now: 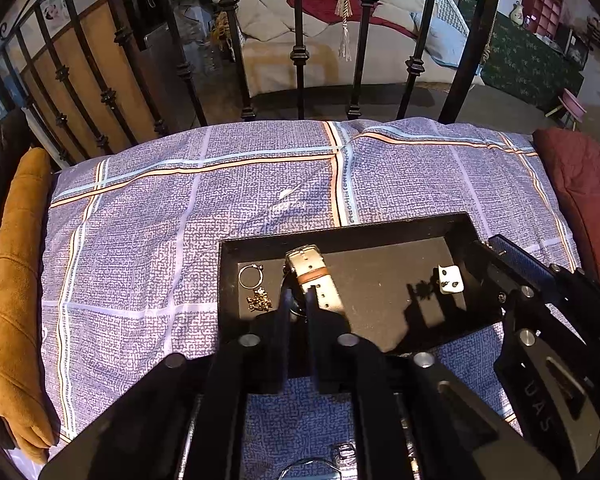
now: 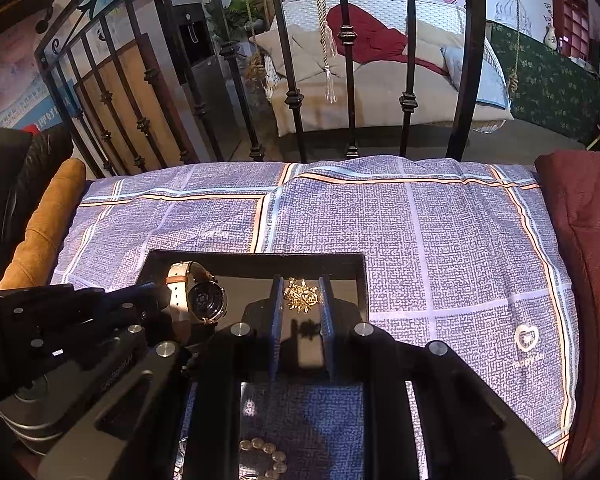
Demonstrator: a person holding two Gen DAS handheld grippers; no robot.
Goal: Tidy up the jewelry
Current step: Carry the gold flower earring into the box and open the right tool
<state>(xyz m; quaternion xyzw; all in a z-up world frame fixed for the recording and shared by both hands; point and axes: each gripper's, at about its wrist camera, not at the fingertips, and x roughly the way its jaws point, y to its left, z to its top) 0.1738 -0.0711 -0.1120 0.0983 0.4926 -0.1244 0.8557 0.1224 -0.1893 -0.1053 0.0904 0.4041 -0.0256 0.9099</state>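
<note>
My left gripper [image 1: 298, 300] pinches the watch [image 1: 314, 276] upright over the tray [image 1: 348, 232]; my right gripper [image 2: 302, 304] clamps a gold brooch [image 2: 300, 300] just right

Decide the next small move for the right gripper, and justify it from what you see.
Probably lower it a little before letting go. The right gripper seems shut on a gold ornament over the black tray, and the ornament's shadow falls on bare floor beneath, so it hangs clear. The watch, in the left gripper, sits aside.
</note>
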